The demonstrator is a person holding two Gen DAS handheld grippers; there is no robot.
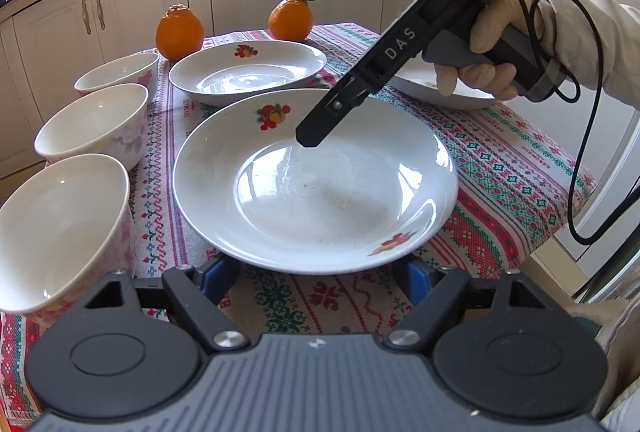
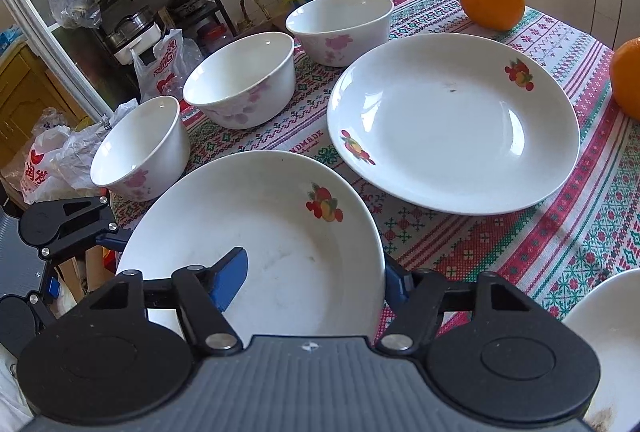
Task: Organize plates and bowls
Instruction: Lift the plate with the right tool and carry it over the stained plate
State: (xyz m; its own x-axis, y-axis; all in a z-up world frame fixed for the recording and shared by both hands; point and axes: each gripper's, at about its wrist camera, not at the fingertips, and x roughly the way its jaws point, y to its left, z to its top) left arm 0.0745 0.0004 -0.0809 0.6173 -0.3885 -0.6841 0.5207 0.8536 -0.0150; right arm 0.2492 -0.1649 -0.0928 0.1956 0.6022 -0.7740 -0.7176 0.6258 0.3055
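**Both grippers at the near plate, neither grip confirmed**

Left gripper point(image 1: 316, 272) sits lowest in its own view, blue fingers spread either side of the near plate point(image 1: 316, 183), tips tucked under its near rim. Jaws apart; contact with the rim is hidden, can't call it a clamp.

Right gripper point(image 2: 312, 280) comes at the same plate from its right side. One blue finger point(image 2: 230, 282) lies inside the dish, the other is outside past the rim, so the rim wall runs between them. Pads don't visibly press yet; no confirmed hold.

Key relation: plate is straight ahead of both grippers and round, so approach angle is free. My read is the right gripper is better placed, already straddling the rim.

Likely target: far plate point(image 2: 452, 119), just beyond on the tablecloth point(image 1: 500, 159), open and unobstructed. A third plate point(image 1: 440, 87) lies to the right.

Clearance: three bowls point(image 2: 240, 79) line the left table edge, close to the near plate's left rim. Two oranges point(image 1: 180, 31) sit at the back, well clear. Lift before translating, keep away from the bowls.
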